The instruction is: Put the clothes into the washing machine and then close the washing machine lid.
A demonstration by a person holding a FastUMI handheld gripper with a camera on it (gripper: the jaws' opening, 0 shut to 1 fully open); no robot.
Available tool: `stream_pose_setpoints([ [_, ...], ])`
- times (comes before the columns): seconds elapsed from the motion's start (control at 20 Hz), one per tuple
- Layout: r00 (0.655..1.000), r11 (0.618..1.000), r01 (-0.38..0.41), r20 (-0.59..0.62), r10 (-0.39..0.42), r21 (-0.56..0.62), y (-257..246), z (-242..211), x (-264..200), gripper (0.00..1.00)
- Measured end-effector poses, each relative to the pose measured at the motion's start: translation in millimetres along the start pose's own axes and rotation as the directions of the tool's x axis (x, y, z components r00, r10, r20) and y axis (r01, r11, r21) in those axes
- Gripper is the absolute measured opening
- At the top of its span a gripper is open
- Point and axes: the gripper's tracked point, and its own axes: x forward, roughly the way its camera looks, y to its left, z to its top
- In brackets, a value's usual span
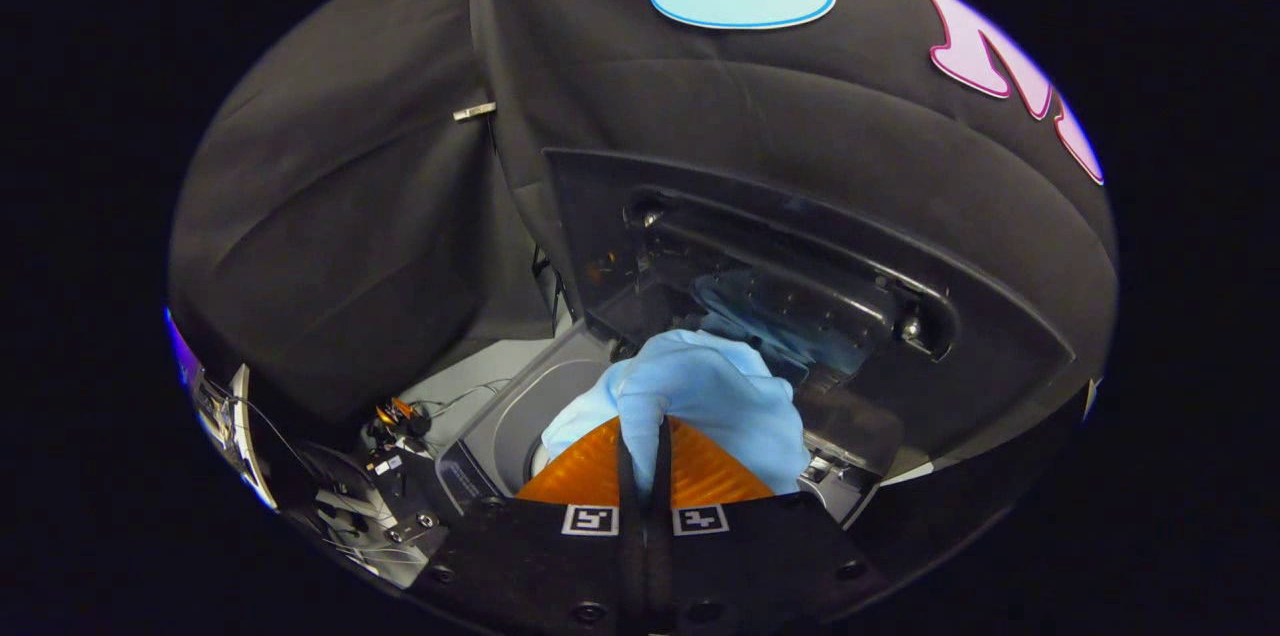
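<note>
Currently: garment gripped over open washer

Nearest, the gripper [645,461] has its fingers pressed almost together, pinching a fold of the light blue cloth [700,396]. That cloth hangs bunched above the washing machine [500,431], over its round drum opening. Beyond the cloth, the washing machine lid [800,266] stands raised, tilted back against the booth's black wall.
</note>
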Motion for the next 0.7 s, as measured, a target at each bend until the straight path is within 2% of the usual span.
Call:
stream_pose_setpoints([
  [0.1,1.000,1.000,-0.012,-0.013,0.011,-0.024,4.7,-4.3,2.1,0.06],
  [0.15,1.000,0.999,-0.010,-0.022,0.009,-0.033,4.5,-6.5,2.1,0.11],
  [0.2,1.000,0.999,-0.019,-0.019,0.018,-0.033,7.4,-5.3,-0.3,0.11],
  [0.25,1.000,0.999,-0.030,-0.001,0.030,-0.028,10.8,-1.0,-1.5,0.22],
  [0.45,0.996,0.998,-0.052,0.068,0.054,-0.027,16.2,14.4,-13.8,0.99],
  [0.7,0.982,0.997,-0.075,0.174,0.076,-0.014,20.7,40.1,-24.2,1.00],
])
